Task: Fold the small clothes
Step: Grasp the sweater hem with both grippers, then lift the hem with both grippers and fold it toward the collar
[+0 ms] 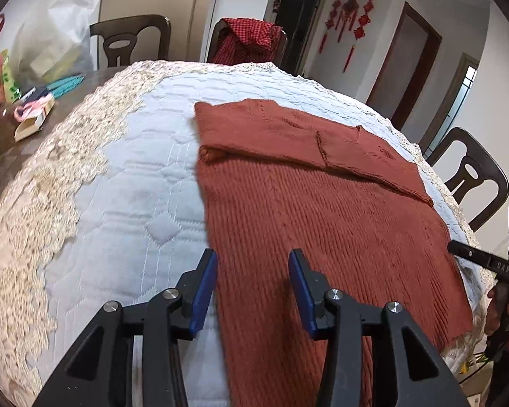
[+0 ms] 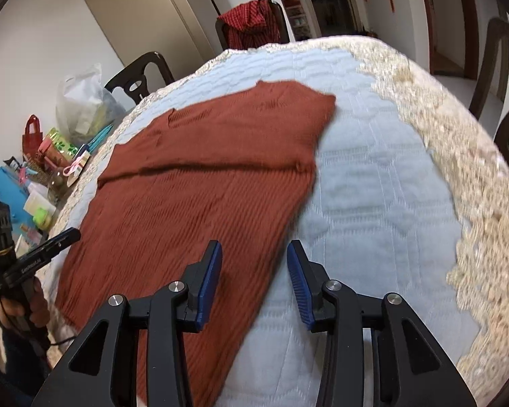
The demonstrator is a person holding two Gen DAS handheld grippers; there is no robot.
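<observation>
One rust-red knitted garment [image 1: 322, 210] on the table, two grippers, and that's the working set. In the left wrist view, starting at the far left of the frame, a clutter of small boxes and packets [image 1: 20, 101] crowds the bare dark table edge, with one white plastic bag [image 1: 57, 34] behind it. Moving right, the cream lace border [image 1: 34, 210] gives way to the pale blue quilted cover [image 1: 142, 186]. Lower centre, the left gripper [image 1: 252, 261] stands with its blue-padded fingers apart and nothing between the pads; the garment's left edge runs up just under the left finger, so the gap between the fingers looks down on knit. The garment lies flat with one fold across its upper part. At the far right edge, the right gripper [image 1: 458, 249] pokes in, held by a hand [image 1: 498, 312].

Three dark chairs show here; the middle one carries a red checked cloth [image 1: 251, 37]. Red knot ornaments [image 1: 349, 17] hang on the wall, upper right.

The right wrist view flips it: the left gripper [image 2: 69, 234] sits at the far left, the garment [image 2: 193, 183] fills left of centre. The right gripper [image 2: 252, 254] at lower centre also has its fingers apart and empty, straddling the garment's right edge, left finger over knit, right finger over quilt. Only this view shows the blue item and red bag [image 2: 32, 132] among the clutter.
</observation>
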